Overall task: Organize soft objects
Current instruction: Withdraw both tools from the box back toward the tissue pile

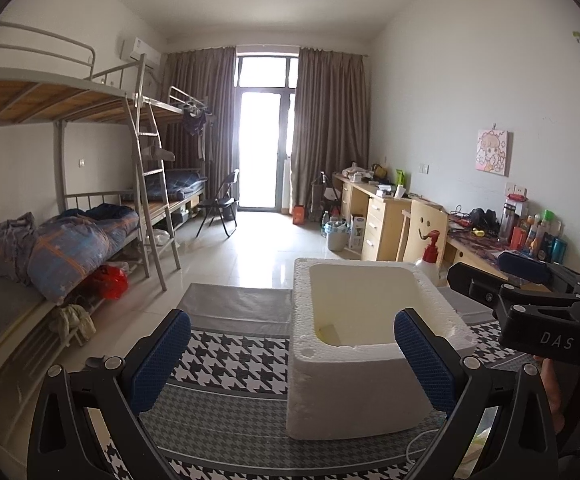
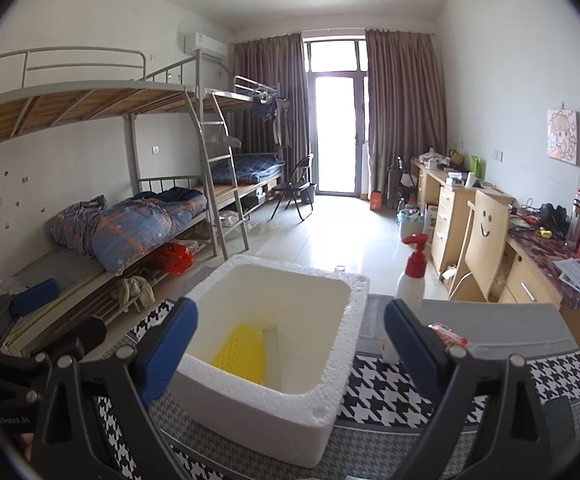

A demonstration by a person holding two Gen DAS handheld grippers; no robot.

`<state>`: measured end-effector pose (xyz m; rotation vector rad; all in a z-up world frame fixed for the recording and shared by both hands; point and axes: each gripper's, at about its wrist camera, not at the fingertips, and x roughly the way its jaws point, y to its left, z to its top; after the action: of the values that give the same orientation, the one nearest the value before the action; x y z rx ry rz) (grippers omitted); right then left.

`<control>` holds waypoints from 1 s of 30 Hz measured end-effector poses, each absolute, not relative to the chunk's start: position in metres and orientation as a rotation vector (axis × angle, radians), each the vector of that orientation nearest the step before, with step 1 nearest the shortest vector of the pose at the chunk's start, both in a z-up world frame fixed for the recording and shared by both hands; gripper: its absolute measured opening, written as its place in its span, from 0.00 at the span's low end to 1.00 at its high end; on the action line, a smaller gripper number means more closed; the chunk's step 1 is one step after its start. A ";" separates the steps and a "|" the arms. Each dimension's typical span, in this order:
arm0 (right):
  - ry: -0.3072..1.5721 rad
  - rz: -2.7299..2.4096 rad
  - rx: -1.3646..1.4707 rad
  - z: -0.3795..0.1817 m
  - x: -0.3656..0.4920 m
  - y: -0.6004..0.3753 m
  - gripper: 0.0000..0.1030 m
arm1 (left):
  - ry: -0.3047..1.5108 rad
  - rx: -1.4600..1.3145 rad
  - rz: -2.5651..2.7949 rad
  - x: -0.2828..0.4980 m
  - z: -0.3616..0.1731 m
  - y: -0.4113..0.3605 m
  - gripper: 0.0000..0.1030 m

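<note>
A white foam box (image 1: 353, 344) stands open on a houndstooth-patterned cloth (image 1: 230, 360). In the right wrist view the box (image 2: 274, 392) holds a yellow soft object (image 2: 246, 350) and a white piece on its floor. My left gripper (image 1: 290, 360) is open and empty, just in front of the box's near wall. My right gripper (image 2: 290, 348) is open and empty, above the box's near rim. The right gripper also shows at the right of the left wrist view (image 1: 529, 300). The left gripper shows at the left edge of the right wrist view (image 2: 38, 320).
A white spray bottle with a red top (image 2: 411, 276) stands behind the box, with a small red-and-white packet (image 2: 447, 334) beside it. Bunk beds (image 2: 130, 220) line the left wall. Desks (image 2: 449, 208) and a wooden chair (image 2: 485, 240) line the right wall.
</note>
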<state>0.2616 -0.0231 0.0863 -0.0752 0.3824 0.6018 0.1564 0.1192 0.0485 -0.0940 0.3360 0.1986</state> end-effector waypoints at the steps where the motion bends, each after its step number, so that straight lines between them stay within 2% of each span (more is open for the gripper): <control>1: 0.379 0.599 -0.073 0.086 0.259 -0.025 0.93 | 0.337 -0.093 0.195 0.156 0.049 0.118 0.99; 30: 0.335 0.507 0.008 0.076 0.224 -0.096 0.93 | 0.314 -0.079 0.083 0.138 0.051 0.071 0.99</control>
<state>0.2243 -0.0959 0.0760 0.0079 0.3352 0.5072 0.1382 0.0713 0.0512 -0.0793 0.3137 0.0834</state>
